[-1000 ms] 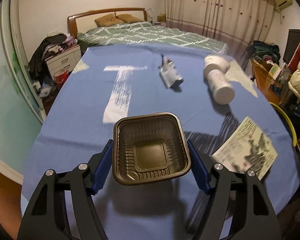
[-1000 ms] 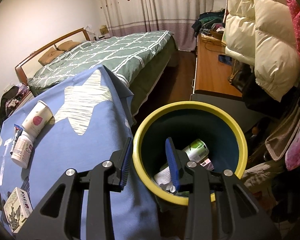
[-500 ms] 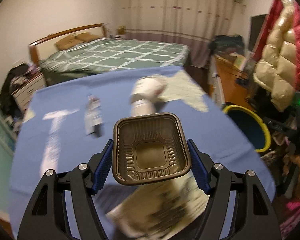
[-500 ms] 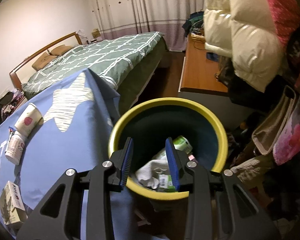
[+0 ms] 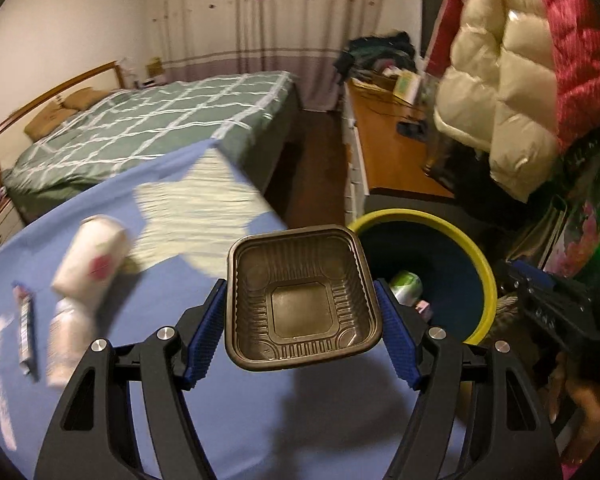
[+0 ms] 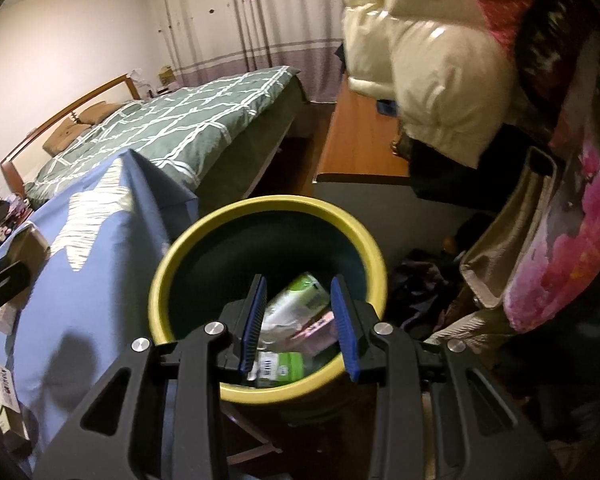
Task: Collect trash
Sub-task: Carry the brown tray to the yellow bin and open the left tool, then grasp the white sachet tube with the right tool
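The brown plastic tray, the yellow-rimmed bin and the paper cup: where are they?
brown plastic tray (image 5: pixel 296 312): left wrist view, its flat bottom.
yellow-rimmed bin (image 6: pixel 268 204): right wrist view, far rim.
paper cup (image 5: pixel 90 258): left wrist view, its side.

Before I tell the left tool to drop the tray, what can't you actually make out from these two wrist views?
- Bin bottom, right wrist view: covered by trash and the right tool.
- Bin's near rim, left wrist view: behind the black tray in the left tool.
- Labels on the cup, bottle and wrapper, left wrist view: motion-blurred.
- Box, right wrist view: cut by the frame edge.
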Available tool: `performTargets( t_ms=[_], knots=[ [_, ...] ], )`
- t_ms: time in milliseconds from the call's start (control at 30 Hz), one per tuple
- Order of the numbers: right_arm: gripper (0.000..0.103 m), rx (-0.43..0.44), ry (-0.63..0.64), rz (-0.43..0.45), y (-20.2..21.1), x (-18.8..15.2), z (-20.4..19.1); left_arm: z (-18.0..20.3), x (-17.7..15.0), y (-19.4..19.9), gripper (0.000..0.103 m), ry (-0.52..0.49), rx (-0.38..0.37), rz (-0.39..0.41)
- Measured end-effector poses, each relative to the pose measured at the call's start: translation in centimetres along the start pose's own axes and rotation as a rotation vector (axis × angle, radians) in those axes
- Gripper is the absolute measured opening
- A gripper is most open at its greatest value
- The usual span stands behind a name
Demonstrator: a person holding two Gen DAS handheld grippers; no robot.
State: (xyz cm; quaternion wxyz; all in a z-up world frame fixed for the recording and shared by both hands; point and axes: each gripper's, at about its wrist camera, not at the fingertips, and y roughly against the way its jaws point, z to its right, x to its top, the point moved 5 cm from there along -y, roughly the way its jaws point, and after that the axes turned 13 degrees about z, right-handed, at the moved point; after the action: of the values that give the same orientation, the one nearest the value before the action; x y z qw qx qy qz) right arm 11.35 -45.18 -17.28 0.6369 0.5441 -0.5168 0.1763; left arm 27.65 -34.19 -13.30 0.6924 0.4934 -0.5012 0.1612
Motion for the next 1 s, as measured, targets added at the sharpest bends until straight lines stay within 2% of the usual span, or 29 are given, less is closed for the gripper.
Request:
performTargets(
  t_ms=[267,500,600,667,800,1000],
  knots=[
    [0.032,-0.073,-0.024,-0.002,-0.4,0.0,3.7,7.1,0.8,-6.1,0.071,-0.045,-0.085,-0.05],
    [0.032,-0.099,-0.038,-0.011,-0.7,-0.4,5.4,10.2,0.2,-9.0,0.072,-0.053,-0.116,-0.078],
    [0.033,-0.097,-0.038,-0.014,-0.8,-0.5,5.6,10.5,0.1,-9.7,0.081,-0.045,-0.117,-0.086],
    [0.034,-0.094,-0.035,-0.014,-0.9,-0.4,5.5,10.4,0.1,-9.6,0.086,-0.039,-0.117,-0.088],
    [0.035,-0.089,-0.028,-0.013,-0.6,-0.6,5.1,9.7,0.4,-8.5,0.087,-0.028,-0.114,-0.087],
    [0.035,-0.07,-0.014,-0.022,-0.7,-0.7,3.8,6.0,1.2,-2.6,0.092,0.017,-0.083,-0.02]
  ],
)
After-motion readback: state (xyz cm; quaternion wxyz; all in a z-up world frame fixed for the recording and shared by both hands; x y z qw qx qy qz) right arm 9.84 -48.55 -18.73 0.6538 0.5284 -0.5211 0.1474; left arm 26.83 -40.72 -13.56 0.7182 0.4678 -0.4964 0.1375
